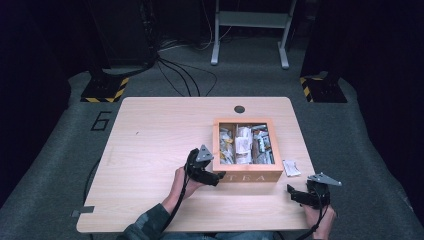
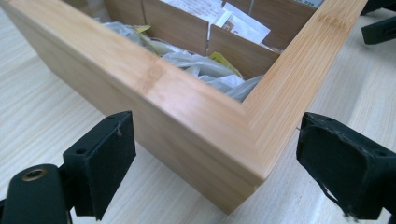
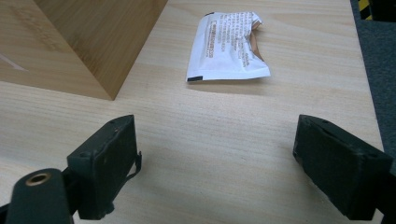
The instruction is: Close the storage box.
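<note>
Smooth bamboo box (image 2: 201,126), square corner between the spread jaws of the left gripper (image 2: 212,163), untouched by either pad. Flat crinkled white packet (image 3: 229,46) on pale woodgrain desk (image 3: 210,140), just ahead of wide-open right gripper (image 3: 215,163).

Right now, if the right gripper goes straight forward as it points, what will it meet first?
Probably the white packet lying on the table; the right gripper is open, and the wooden tea box stays off to one side.
</note>
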`<move>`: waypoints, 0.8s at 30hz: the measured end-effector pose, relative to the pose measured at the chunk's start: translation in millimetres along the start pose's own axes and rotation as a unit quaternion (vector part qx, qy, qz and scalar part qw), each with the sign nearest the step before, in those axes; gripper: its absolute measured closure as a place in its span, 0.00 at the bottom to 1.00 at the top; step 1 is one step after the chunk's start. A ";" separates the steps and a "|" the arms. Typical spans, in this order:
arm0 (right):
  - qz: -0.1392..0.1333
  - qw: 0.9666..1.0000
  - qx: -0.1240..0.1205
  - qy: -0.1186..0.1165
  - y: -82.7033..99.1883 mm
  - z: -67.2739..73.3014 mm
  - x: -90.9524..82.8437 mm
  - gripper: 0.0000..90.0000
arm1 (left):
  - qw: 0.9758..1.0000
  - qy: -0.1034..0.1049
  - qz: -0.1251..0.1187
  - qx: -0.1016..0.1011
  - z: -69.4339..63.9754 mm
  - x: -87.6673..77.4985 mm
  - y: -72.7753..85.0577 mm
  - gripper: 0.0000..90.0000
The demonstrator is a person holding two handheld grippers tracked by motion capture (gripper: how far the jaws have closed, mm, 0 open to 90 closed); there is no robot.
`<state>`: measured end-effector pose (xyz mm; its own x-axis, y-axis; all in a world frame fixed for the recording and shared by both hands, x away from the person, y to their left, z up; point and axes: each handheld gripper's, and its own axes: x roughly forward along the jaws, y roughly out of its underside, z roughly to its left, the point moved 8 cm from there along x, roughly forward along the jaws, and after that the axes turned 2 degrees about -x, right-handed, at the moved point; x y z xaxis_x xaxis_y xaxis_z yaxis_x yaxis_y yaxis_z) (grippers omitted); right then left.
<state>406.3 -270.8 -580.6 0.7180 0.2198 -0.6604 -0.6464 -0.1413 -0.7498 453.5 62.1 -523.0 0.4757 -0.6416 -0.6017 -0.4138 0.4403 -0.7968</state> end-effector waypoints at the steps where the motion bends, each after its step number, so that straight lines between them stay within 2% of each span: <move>1: 0.000 1.000 0.005 0.002 0.1 1.1 0.1 0.15 | 1.000 -0.003 0.000 -0.002 1.6 -1.5 1.1 0.10; 5: 0.002 1.000 -0.007 0.007 0.0 0.2 1.0 0.15 | 1.000 -0.012 -0.001 0.001 4.7 -16.0 8.1 0.08; 8: 0.007 1.000 -0.014 0.018 0.7 1.1 1.7 0.14 | 1.000 -0.023 -0.007 -0.007 10.1 -31.7 15.0 0.07; 12: 0.008 1.000 -0.019 0.024 1.0 1.0 2.3 0.14 | 0.999 -0.039 -0.007 -0.012 22.0 -53.1 29.0 0.05; 15: 0.007 0.999 -0.017 0.027 0.9 1.0 2.5 0.14 | 0.998 -0.056 -0.009 -0.025 32.7 -69.3 42.3 0.04; 20: 0.008 0.999 -0.018 0.027 1.0 1.0 2.5 0.14 | 0.995 -0.088 -0.003 -0.044 54.0 -93.8 70.3 0.04; 24: 0.008 0.999 -0.019 0.027 1.1 1.0 2.4 0.14 | 0.991 -0.116 0.009 -0.065 73.8 -108.1 96.7 0.04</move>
<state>407.1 -269.4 -583.0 0.7215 0.1643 -0.6726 -0.6484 -0.1806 -0.7396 419.3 220.4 -539.1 0.6264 -0.4659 -0.6250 -0.5133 0.3568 -0.7805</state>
